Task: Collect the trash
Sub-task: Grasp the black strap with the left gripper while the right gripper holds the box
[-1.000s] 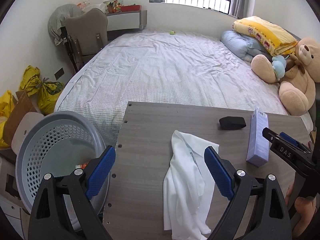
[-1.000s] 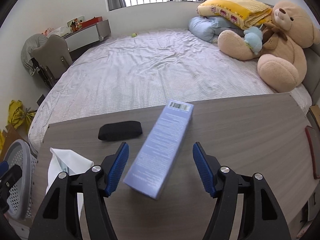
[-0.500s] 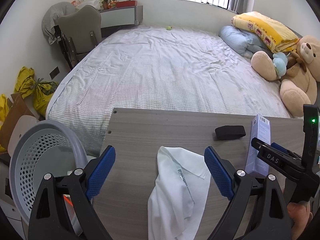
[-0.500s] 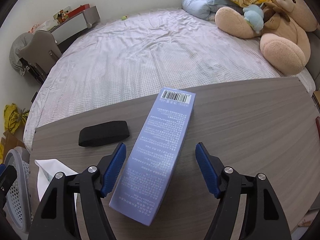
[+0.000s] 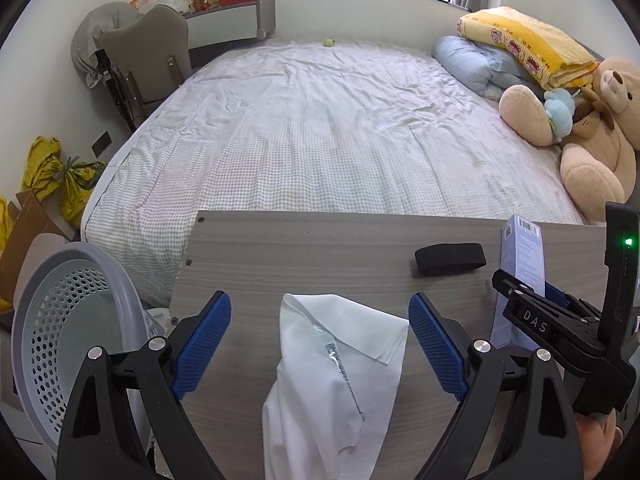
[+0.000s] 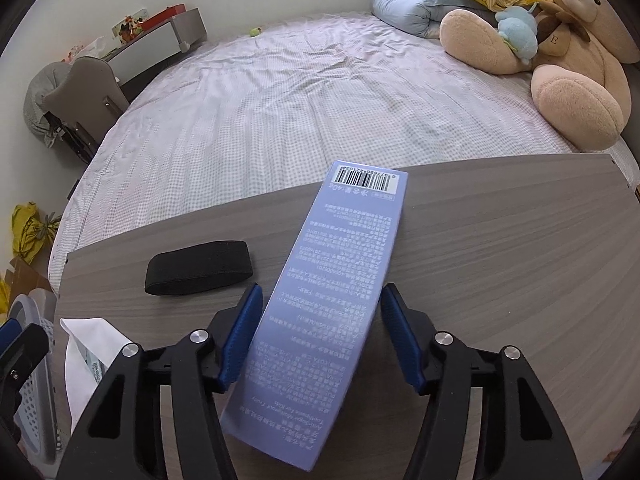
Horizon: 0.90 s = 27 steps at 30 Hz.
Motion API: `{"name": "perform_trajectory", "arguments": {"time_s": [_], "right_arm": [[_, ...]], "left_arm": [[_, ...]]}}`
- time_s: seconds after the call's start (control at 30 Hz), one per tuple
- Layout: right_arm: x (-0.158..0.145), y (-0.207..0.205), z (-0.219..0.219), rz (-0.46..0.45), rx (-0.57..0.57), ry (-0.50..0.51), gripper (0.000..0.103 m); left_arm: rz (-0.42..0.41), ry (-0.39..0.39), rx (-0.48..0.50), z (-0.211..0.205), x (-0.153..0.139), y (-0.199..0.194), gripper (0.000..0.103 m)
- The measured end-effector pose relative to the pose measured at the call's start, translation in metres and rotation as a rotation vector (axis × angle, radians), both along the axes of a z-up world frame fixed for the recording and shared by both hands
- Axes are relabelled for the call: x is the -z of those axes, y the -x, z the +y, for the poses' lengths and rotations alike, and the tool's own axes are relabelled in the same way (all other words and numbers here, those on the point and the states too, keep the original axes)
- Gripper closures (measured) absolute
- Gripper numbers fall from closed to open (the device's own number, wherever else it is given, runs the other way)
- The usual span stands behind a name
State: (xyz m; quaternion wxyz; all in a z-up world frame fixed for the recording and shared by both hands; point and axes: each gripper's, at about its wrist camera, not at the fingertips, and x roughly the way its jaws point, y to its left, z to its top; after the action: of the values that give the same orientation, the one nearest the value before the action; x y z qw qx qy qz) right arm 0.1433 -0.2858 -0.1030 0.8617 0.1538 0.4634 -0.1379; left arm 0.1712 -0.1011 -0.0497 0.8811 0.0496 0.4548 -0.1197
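Observation:
A tall pale-purple box (image 6: 336, 292) with a barcode stands tilted on the wooden table (image 6: 500, 240). My right gripper (image 6: 320, 300) straddles its lower half and its jaws are closing; the blue pads sit right at the box's sides, with a sliver of gap on the right. The box (image 5: 526, 256) also shows at the right of the left wrist view. A crumpled white plastic wrapper (image 5: 332, 380) lies on the table under my left gripper (image 5: 320, 320), whose jaws stand wide open on either side of it, not touching.
A grey perforated basket (image 5: 60, 320) stands beside the table's left end. A flat black pouch (image 6: 199, 261) lies on the table left of the box. Beyond the table's far edge lies a bed (image 5: 328, 128) with a teddy bear (image 5: 592, 120). Yellow bags (image 5: 60, 176) sit by the wall.
My right gripper has come down around the box and its jaws have narrowed toward the box's sides. My left gripper has shifted over the white wrapper, still wide open.

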Motion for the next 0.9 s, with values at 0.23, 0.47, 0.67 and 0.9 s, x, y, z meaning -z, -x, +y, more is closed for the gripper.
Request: {"name": "perform_trajectory", "arguments": {"time_s": [0.23, 0.47, 0.67, 0.9], "right_arm": [[-0.005, 0.021, -0.020, -0.057, -0.018, -0.061, 0.059], [-0.017, 0.058, -0.044, -0.125, 0.004, -0.075, 0.059], [-0.018, 0.081, -0.064, -0.156, 0.022, -0.091, 0.059], [-0.018, 0.097, -0.083, -0.179, 0.032, -0.120, 0.059]], "left_arm": [[0.028, -0.014, 0.038, -0.025, 0.005, 0.000, 0.014], [0.069, -0.028, 0.101, -0.065, 0.018, -0.002, 0.013], [0.100, -0.027, 0.142, -0.102, 0.031, -0.010, 0.013], [0.111, -0.033, 0.148, -0.128, 0.042, -0.026, 0.013]]}}
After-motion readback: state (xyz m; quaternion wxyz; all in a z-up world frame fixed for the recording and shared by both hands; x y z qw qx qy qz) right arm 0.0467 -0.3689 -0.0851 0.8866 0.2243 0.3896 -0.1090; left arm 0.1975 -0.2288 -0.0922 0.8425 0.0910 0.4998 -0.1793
